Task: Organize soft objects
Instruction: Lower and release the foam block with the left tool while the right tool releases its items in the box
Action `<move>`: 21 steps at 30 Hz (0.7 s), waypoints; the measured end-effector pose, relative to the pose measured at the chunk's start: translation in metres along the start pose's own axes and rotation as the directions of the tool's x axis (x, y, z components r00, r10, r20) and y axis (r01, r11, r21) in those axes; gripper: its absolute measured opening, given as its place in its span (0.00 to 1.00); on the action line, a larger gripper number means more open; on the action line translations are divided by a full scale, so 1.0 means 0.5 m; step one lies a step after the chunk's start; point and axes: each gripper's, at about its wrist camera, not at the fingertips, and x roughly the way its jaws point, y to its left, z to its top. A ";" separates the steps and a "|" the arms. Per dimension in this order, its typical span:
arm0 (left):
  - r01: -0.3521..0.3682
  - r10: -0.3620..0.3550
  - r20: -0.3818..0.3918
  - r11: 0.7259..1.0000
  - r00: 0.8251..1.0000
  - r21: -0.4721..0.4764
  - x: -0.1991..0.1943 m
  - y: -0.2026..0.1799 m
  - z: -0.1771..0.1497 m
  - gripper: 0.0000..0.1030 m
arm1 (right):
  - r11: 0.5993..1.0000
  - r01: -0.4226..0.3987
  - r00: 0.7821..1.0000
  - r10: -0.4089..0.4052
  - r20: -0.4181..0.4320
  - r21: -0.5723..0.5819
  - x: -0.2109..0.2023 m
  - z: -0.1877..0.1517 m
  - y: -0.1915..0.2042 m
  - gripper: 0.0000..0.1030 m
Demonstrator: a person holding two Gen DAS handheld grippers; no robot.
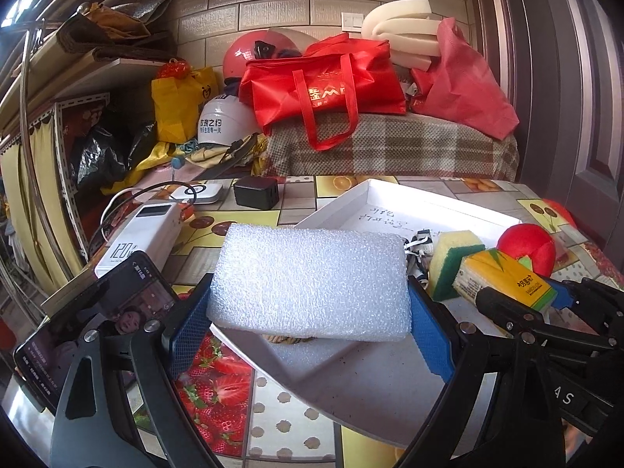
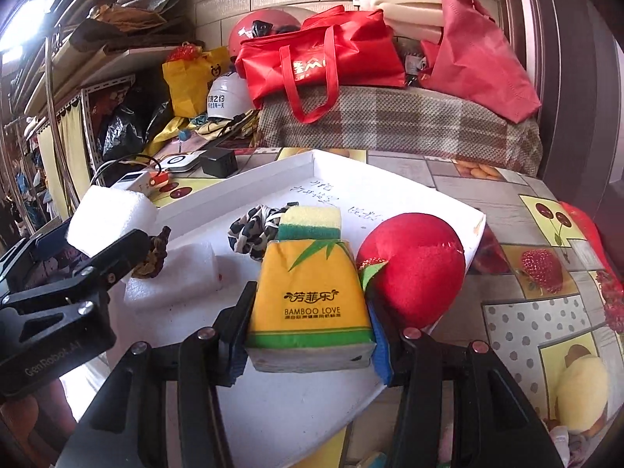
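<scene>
Left gripper (image 1: 310,312) is clamping the foam block (image 1: 310,280) mid-frame over the white tray (image 1: 390,382); right gripper (image 2: 310,335) is squeezing the tissue pack (image 2: 310,304) lower centre. Risk: crowding against the red plush ball (image 2: 409,273), knocking it off the tray.

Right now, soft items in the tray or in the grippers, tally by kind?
White foam blocks: 2 (one clamped in the left gripper, one lying in the white tray)
Tissue packs: 1, in the right gripper
Sponges: 1
Red plush fruits: 1
Patterned scrunchies: 1
Total: 6
</scene>
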 end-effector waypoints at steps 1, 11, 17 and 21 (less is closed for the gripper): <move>0.004 -0.004 -0.005 1.000 1.000 0.004 0.004 -0.002 0.001 0.89 | 1.000 0.003 1.000 -0.003 0.016 0.012 -0.003 0.002 0.002 0.49; 0.036 -0.031 -0.107 0.999 0.994 0.041 0.051 -0.016 0.005 0.89 | 0.999 0.016 0.998 -0.019 0.062 0.041 -0.013 0.006 0.001 0.49; 0.017 -0.014 -0.125 1.000 0.992 0.018 0.059 -0.006 0.006 1.00 | 0.996 0.027 0.997 -0.033 0.065 0.080 -0.013 0.003 -0.011 0.83; -0.010 0.012 -0.078 1.000 0.997 0.026 0.042 -0.009 0.007 1.00 | 0.996 0.030 0.995 -0.038 0.091 0.089 -0.021 0.001 -0.013 0.83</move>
